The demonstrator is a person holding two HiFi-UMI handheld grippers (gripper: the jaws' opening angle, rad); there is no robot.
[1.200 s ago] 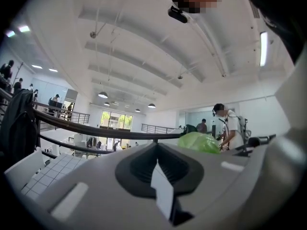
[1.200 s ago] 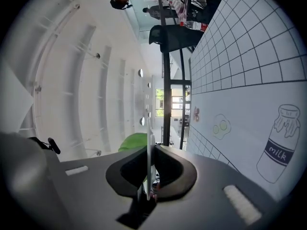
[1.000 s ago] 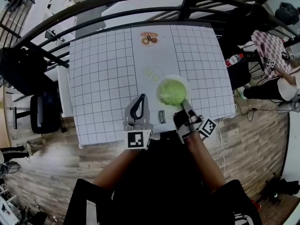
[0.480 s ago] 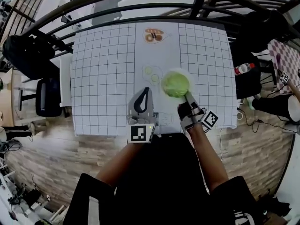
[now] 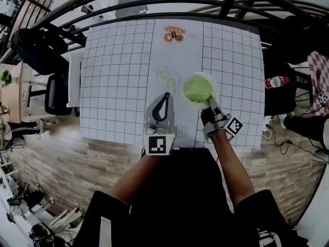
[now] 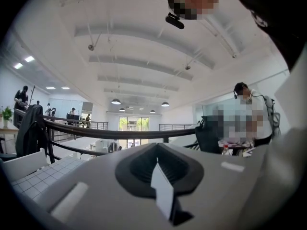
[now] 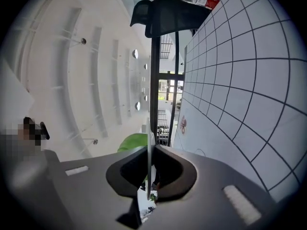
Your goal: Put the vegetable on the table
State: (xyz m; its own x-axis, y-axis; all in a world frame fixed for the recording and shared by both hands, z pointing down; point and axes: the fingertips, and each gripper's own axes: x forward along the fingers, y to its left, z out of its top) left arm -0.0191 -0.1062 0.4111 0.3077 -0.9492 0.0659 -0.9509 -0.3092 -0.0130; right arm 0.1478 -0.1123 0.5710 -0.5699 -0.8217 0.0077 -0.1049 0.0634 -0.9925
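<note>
A round green vegetable (image 5: 197,87) lies on a white plate (image 5: 211,82) on the grid-patterned table (image 5: 118,76), right of centre. My right gripper (image 5: 210,103) is shut on the plate's near rim. In the right gripper view the jaws (image 7: 149,150) clamp the thin white plate edge (image 7: 149,128), and the green vegetable (image 7: 133,142) shows just behind. My left gripper (image 5: 165,98) is over the table's front middle, left of the plate. It is shut with nothing in it (image 6: 158,164).
Printed pictures lie on the table's middle strip: a brown one (image 5: 175,35) at the far end and cucumber slices (image 5: 167,77) beside the plate. A black railing (image 5: 154,4) runs behind the table. A chair (image 5: 55,94) stands at the left, a bottle (image 5: 276,81) at the right.
Both grippers have moved forward from the table's front edge. The plate with the vegetable has gone a little farther in, still in the right gripper's hold.
</note>
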